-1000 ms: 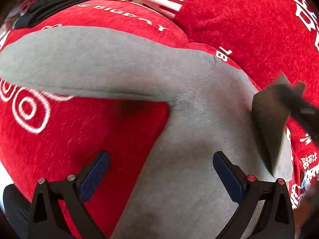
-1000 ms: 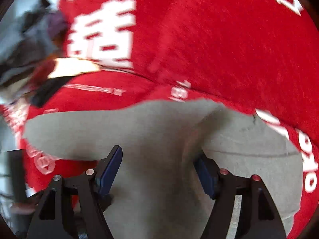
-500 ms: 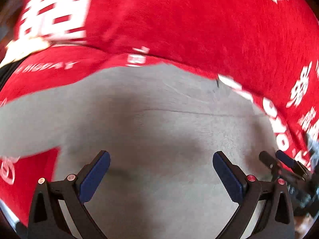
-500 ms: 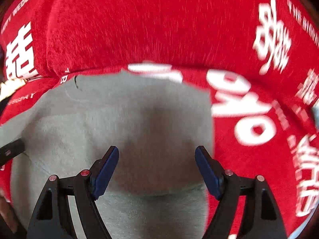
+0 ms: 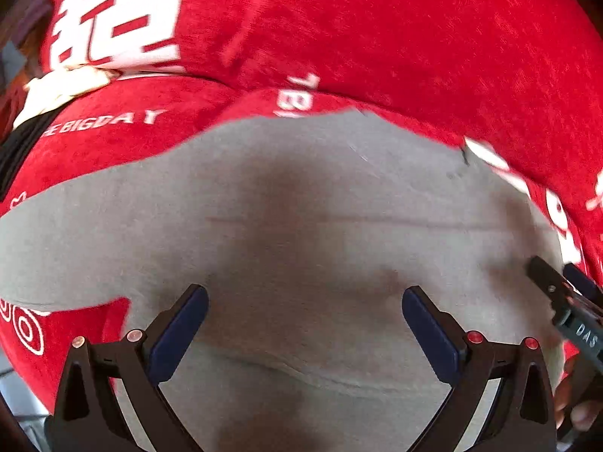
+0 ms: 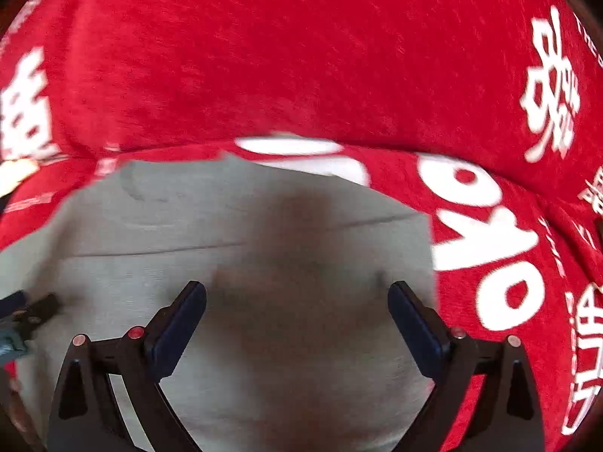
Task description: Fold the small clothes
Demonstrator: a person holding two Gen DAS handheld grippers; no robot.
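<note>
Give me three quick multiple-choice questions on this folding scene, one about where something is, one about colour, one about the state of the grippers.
1. Where does the grey garment lie?
A. on the red printed cloth
B. in a basket
C. on a hanger

2. What colour are the gripper pads?
A. yellow
B. dark blue
C. white

3. How do the left gripper and the right gripper stand?
A. both clamped on the garment
B. one shut, one open
C. both open, nothing pinched

Answers:
1. A, red cloth with white print shows around the garment's edges.
2. B, the pads on the black fingers are dark blue.
3. C, each pair of jaws stands wide above flat fabric; the right one's have just been opening.
</note>
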